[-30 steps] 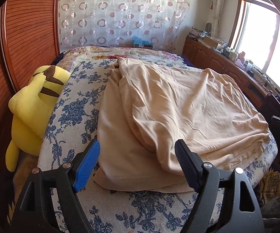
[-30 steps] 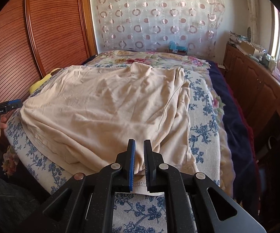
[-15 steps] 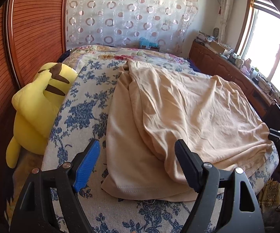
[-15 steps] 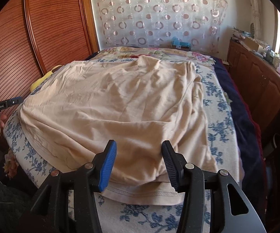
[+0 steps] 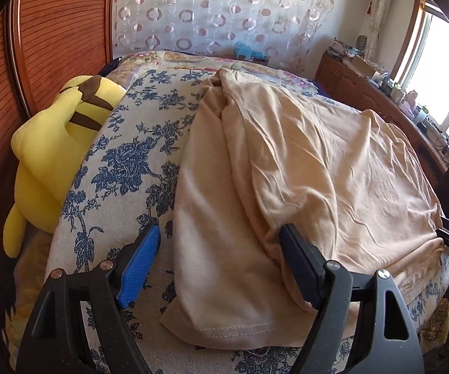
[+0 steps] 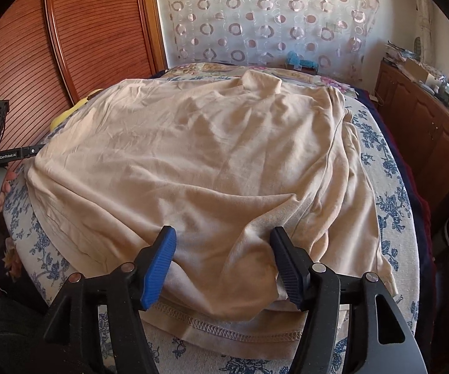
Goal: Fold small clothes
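Garment filled the bed, with bare sheet open on the near-left

The peach garment (image 5: pixel 302 168) covered most of the floral bedsheet (image 5: pixel 121 162), leaving a clear strip beside the left gripper (image 5: pixel 221 268). A yellow plush toy (image 5: pixel 56 143) blocked the wall side against the wooden panel (image 5: pixel 62 31). The right gripper (image 6: pixel 224 268), its jaws opening, sat over bunched cloth; a cabinet (image 6: pixel 423 118) hemmed the far side.

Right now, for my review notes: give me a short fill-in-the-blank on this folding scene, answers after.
1. The garment on the bed is ____ in colour.
2. The plush toy beside the bed is ____.
3. The right gripper, jaws opening, has ____ cloth between its fingers.
4. The bedcover's flowers are ____.

Answers: beige; yellow; beige; blue
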The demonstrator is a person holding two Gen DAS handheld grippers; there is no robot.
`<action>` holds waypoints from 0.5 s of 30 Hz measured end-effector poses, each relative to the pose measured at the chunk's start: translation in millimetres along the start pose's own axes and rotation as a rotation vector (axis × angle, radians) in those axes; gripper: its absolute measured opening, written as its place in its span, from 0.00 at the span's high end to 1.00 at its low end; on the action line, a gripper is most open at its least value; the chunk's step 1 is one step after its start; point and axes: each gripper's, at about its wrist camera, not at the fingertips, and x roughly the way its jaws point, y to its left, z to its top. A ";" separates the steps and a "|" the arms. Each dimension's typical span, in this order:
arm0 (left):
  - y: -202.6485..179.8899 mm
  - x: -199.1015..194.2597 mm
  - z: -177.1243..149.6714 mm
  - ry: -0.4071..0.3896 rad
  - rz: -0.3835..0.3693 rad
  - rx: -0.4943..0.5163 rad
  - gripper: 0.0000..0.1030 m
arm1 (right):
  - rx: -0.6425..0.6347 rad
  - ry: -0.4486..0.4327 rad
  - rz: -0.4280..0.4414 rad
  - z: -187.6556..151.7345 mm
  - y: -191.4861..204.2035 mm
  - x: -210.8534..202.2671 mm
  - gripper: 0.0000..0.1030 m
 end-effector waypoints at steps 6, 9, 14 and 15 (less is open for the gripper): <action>-4.0 -1.0 0.0 0.008 -0.041 -0.008 0.22 | 0.023 -0.011 0.013 -0.1 -3.3 5.8 0.35; -3.6 -1.3 1.6 0.011 -0.094 -0.037 0.25 | 0.026 -0.017 0.018 -1.7 -4.4 7.0 0.34; -10.8 1.1 4.4 0.017 -0.128 -0.038 0.41 | 0.023 -0.025 0.019 -5.0 -3.9 5.7 0.33; -12.1 1.8 5.1 0.021 -0.146 -0.041 0.46 | 0.023 -0.027 0.020 -5.6 -4.0 5.4 0.33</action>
